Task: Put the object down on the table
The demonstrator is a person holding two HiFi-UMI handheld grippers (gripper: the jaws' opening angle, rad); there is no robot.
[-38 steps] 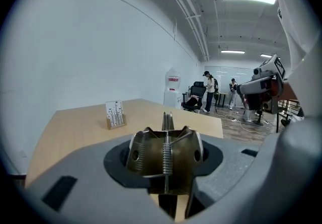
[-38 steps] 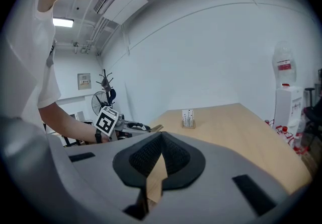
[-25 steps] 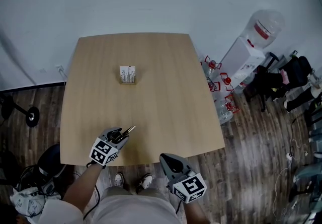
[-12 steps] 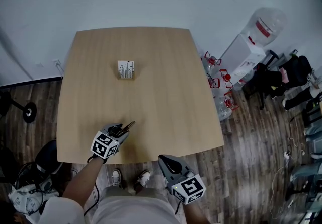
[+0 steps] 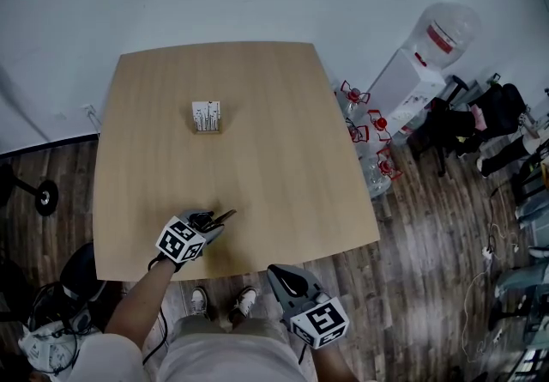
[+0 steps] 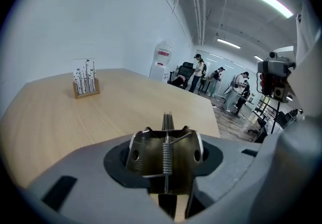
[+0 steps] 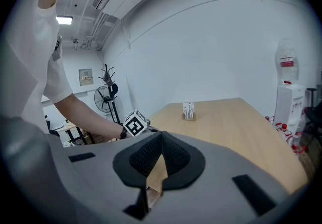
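A bronze metal spring clip [image 6: 165,150] sits between the jaws of my left gripper [image 5: 208,222], which is shut on it. The clip's thin tip [image 5: 226,216] sticks out past the fingers, low over the near left part of the wooden table [image 5: 283,140]. In the left gripper view the clip's coil spring and two flat arms fill the jaw gap. My right gripper [image 5: 287,279] hangs off the table's front edge, near the person's body. Its jaws [image 7: 161,137] are shut with nothing between them.
A small wooden stand holding a printed card [image 5: 206,116] stands at the far left of the table. A water dispenser [image 5: 412,84] and water jugs with red handles [image 5: 369,144] are on the floor to the right. People [image 6: 198,69] stand far back in the room.
My left gripper has sunk toward the table top with the clip and tipped further downward. The right gripper has kept still.
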